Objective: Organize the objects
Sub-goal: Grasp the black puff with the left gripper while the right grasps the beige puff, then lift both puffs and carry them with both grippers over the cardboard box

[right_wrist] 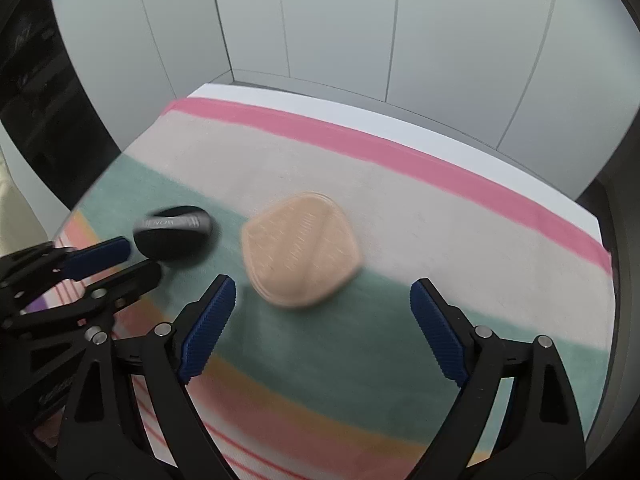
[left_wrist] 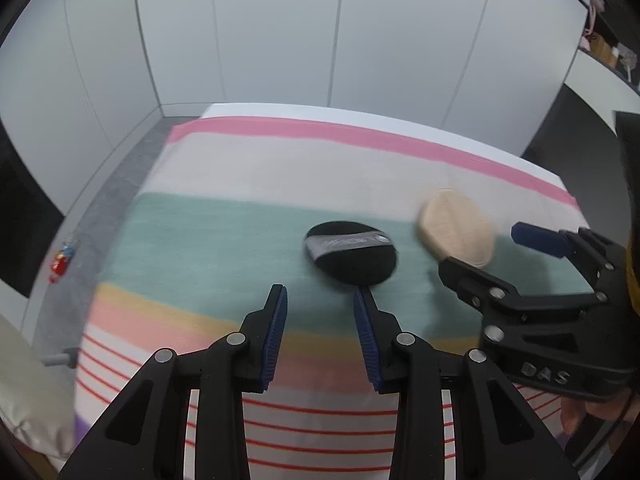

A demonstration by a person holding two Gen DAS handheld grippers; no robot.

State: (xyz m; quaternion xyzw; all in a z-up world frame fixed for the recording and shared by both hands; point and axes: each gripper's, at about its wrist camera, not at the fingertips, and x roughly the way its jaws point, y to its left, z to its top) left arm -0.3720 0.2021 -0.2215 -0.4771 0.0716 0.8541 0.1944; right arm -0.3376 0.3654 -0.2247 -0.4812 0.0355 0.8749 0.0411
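- Two makeup puffs are seen lying flat on a striped towel (left_wrist: 240, 168) spread over a table, both resting on its green band (left_wrist: 200, 240)
- A round black puff (left_wrist: 352, 254) with a grey ribbon is shown near the middle of the green band; a beige puff (right_wrist: 302, 250) lies just beside it, apart from it, partly over the band's far edge
- The left gripper (left_wrist: 320, 300) is held low over the green band's near edge, its jaws drawn in to a narrow gap with nothing between them; the black puff sits just beyond its fingertips, unheld
- The right gripper (right_wrist: 324, 292) is held with its jaws spread wide and empty, the beige puff lying just ahead of the gap and ungripped
- Both views are softened by motion blur, so ribbon lettering cannot be read
- No tray or container is shown, so where the puffs belong cannot be told
- A missed pick is judged the main risk: narrowed jaws could push the soft, flat black puff along the green band rather than straddle it
- A pinch of towel pile along with a puff is judged possible, since both lie flush on the cloth
- A clash of the two grippers is judged possible, as the puffs lie close together
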